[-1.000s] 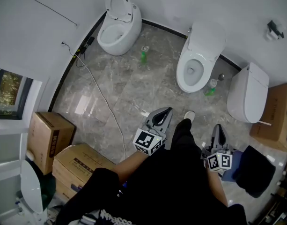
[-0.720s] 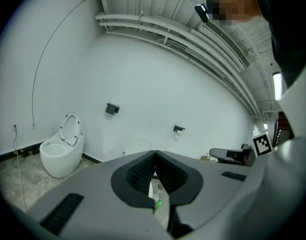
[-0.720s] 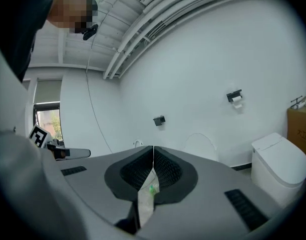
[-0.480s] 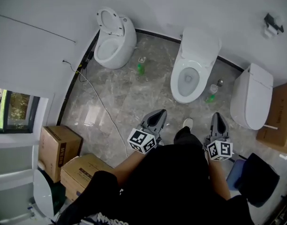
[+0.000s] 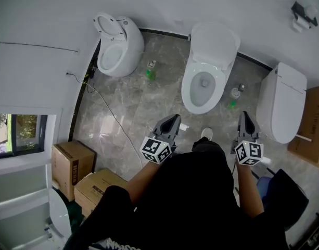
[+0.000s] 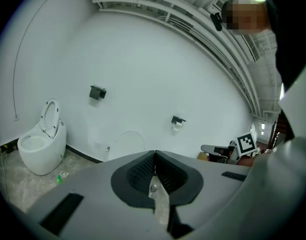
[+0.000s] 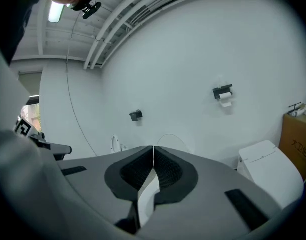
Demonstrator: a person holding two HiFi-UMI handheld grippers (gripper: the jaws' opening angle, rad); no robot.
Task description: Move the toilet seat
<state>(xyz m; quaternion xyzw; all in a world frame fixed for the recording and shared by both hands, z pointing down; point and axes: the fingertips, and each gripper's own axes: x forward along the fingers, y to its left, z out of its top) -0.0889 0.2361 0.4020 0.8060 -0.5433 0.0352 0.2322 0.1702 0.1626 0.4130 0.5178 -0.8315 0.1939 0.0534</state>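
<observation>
- Cardboard boxes [image 5: 71,160] stand at the near left, below a window [image 5: 18,134].
- White and far left, the left toilet [image 5: 120,53] stands by the curved wall with its ring tipped up. A dark cable [image 5: 104,108] trails from the wall across the grey marble floor [image 5: 143,103].
- One small green bottle [image 5: 150,75] stands on the floor between the left toilet and the middle toilet [image 5: 200,108].
- Held above the floor, the left gripper [image 5: 173,121] is just near of the middle toilet and apart from it. Its jaws are pressed together with nothing between them.
- On the middle toilet, straight ahead of the person, the toilet seat [image 5: 190,87] lies down around the bowl. The lid [image 5: 214,43] is raised behind it against the far wall.
- Another green bottle [image 5: 231,104] stands just right of that bowl.
- Level with its partner, the right gripper [image 5: 246,117] is near the gap between the middle toilet and the right toilet [image 5: 281,103]. Its jaws are likewise closed tip to tip and empty.
- On the right toilet the lid is shut. A brown box [image 5: 315,124] sits beyond it at the right edge, and a paper holder [image 5: 301,9] hangs on the far wall.
</observation>
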